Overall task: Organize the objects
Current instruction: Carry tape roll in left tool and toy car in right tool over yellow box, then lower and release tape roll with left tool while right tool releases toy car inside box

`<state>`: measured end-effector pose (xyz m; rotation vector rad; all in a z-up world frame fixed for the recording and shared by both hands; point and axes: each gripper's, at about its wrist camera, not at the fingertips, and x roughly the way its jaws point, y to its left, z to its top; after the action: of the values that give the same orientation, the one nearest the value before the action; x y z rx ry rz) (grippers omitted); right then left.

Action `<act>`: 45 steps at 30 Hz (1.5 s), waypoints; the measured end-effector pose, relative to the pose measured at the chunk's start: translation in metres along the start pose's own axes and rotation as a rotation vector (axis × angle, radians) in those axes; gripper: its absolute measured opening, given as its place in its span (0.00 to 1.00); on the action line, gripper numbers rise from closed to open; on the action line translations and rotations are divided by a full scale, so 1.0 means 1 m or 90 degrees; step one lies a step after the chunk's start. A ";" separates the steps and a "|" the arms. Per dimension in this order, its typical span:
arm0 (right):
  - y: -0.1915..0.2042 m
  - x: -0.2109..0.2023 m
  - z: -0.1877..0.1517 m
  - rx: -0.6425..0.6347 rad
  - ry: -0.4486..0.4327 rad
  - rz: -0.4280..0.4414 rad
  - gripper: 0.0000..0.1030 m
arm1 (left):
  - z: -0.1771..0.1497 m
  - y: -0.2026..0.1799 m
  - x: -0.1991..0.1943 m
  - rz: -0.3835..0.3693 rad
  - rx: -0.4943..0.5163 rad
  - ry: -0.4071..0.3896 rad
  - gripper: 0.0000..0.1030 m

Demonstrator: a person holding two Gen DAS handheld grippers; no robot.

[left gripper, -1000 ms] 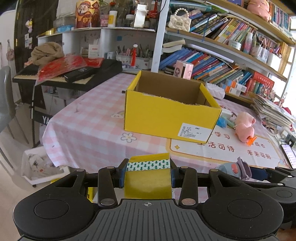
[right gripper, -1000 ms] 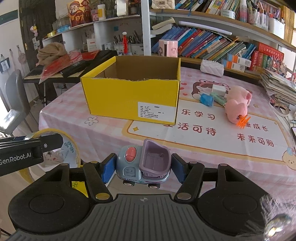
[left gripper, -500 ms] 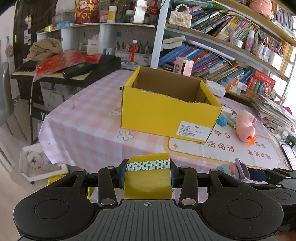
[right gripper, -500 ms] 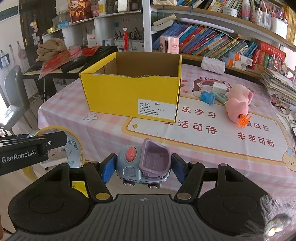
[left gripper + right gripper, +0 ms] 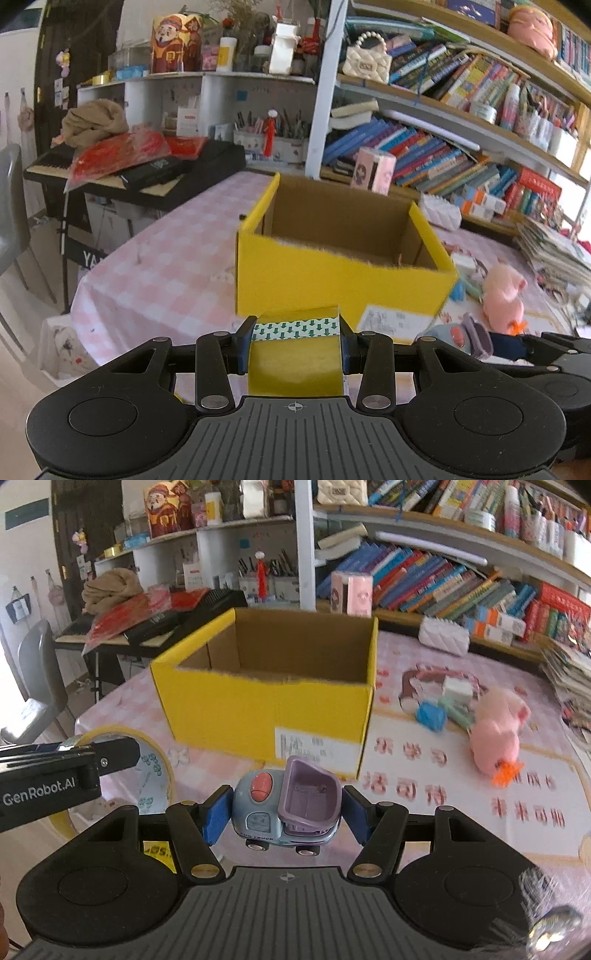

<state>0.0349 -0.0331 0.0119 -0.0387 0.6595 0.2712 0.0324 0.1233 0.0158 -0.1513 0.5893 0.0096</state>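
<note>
Tape roll (image 5: 294,353): sitting at lower centre, left gripper (image 5: 293,349) clamping it.
Toy truck (image 5: 286,808): right gripper (image 5: 286,814) pinching its sides.
Yellow box (image 5: 266,705): standing open at mid-frame on the worktop (image 5: 443,794).
Pink plush (image 5: 496,727): lying right of the box.

Both claws close in on the yellow box (image 5: 343,273) on the desk (image 5: 159,273), which looms larger and nearer than a second ago in both wrist views. From the left claw (image 5: 294,341), more of the box's brown inside now opens to view, and its near wall sits just beyond the yellow tape roll (image 5: 295,363). From the right claw (image 5: 284,810), the box's white label (image 5: 317,747) now lies just past the toy truck (image 5: 288,808), and the pink plush (image 5: 496,731) slides toward the right, blurred
</note>
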 end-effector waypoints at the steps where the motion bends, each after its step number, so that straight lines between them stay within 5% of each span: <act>1: -0.001 0.002 0.005 -0.003 -0.010 0.002 0.60 | 0.004 0.000 0.003 0.001 -0.003 -0.007 0.38; 9: -0.012 0.024 0.062 -0.030 -0.111 0.003 0.60 | 0.059 -0.003 0.027 0.000 -0.005 -0.095 0.38; 14: -0.018 0.055 0.091 -0.060 -0.127 0.005 0.60 | 0.084 -0.008 0.054 0.012 -0.008 -0.117 0.38; 25: -0.022 0.125 0.098 -0.148 -0.063 0.041 0.60 | 0.092 -0.022 0.115 0.026 0.013 -0.066 0.38; 45: -0.036 0.182 0.112 -0.261 0.104 0.107 0.60 | 0.069 -0.036 0.174 0.070 0.022 0.068 0.38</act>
<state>0.2489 -0.0112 -0.0118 -0.4035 0.7616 0.5668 0.2167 0.0915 -0.0188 -0.0860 0.7029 0.0984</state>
